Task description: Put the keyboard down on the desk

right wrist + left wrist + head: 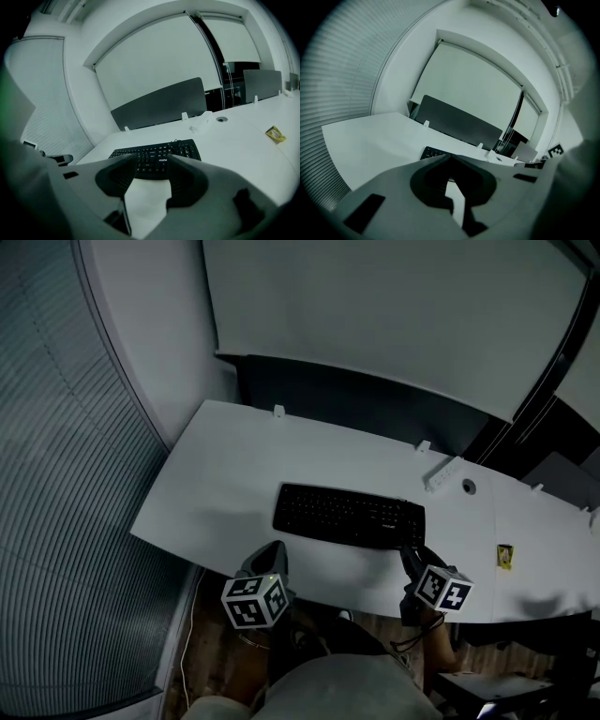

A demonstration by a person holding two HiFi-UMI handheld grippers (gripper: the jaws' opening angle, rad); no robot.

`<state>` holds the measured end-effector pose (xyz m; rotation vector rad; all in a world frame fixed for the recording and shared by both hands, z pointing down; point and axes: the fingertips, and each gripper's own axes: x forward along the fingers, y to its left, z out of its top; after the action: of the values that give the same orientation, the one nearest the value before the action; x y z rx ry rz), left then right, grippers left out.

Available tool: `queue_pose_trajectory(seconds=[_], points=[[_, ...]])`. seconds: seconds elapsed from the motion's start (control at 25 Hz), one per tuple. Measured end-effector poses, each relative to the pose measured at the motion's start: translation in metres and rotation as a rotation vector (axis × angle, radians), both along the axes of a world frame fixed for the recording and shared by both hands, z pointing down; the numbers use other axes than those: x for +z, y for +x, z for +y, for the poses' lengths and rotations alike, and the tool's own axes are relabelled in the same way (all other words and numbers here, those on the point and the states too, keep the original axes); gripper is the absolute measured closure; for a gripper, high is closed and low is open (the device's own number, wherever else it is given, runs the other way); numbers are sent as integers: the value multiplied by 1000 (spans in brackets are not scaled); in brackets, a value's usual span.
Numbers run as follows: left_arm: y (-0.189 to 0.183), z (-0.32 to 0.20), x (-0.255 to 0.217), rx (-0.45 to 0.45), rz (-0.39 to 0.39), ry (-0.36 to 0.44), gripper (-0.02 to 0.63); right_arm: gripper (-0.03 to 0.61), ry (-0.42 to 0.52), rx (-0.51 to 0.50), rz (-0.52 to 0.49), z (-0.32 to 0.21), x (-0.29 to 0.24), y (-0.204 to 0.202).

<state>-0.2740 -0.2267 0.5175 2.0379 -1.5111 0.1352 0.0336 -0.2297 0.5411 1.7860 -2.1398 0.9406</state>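
A black keyboard (pixel 348 516) lies flat on the white desk (pixel 225 474), close to its near edge. My left gripper (pixel 271 557) hovers at the desk's front edge, just off the keyboard's left end. In the left gripper view its jaws (pixel 449 157) are shut tip to tip with nothing between them, and a corner of the keyboard (pixel 431 152) shows beyond them. My right gripper (pixel 413 560) is at the keyboard's right front corner. It stands open (pixel 152 158) and empty, with the keyboard (pixel 187 149) just past its fingertips.
A white power strip (pixel 443 473) and a round cable hole (pixel 468 487) sit behind the keyboard to the right. A small yellow packet (pixel 505 556) lies further right. A dark partition (pixel 356 399) backs the desk. Window blinds (pixel 56 474) run along the left.
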Motion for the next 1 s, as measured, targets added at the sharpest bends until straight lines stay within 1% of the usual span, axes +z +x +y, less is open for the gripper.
queue_pose_trajectory(seconds=[0.16, 0.32, 0.4, 0.48, 0.56, 0.64, 0.72, 0.8, 0.84, 0.96, 1.0], points=[[5, 1, -1, 11, 5, 0, 600, 379, 45, -31, -11, -5, -8, -12], [8, -3, -6, 7, -12, 7, 600, 379, 77, -38, -9, -10, -18, -14], [12, -6, -10, 4, -25, 9, 600, 379, 96, -42, 11, -11, -23, -10], [20, -10, -13, 2, -41, 12, 600, 379, 128, -56, 55, -11, -31, -6], [32, -12, -16, 6, -68, 15, 600, 379, 172, -70, 101, -10, -43, -2], [50, -12, -20, 23, -106, 23, 600, 379, 216, -70, 125, -11, -55, 2], [69, -11, -24, 48, -129, 38, 600, 380, 243, -62, 121, -10, -62, 8], [85, -12, -30, 64, -132, 53, 600, 381, 255, -55, 108, -8, -66, 13], [93, -12, -33, 70, -132, 60, 600, 390, 260, -53, 105, -6, -67, 16], [113, -8, -40, 86, -142, 76, 600, 450, 280, -50, 110, 2, -72, 24], [119, -5, -40, 90, -147, 79, 600, 453, 287, -51, 110, 4, -74, 26]])
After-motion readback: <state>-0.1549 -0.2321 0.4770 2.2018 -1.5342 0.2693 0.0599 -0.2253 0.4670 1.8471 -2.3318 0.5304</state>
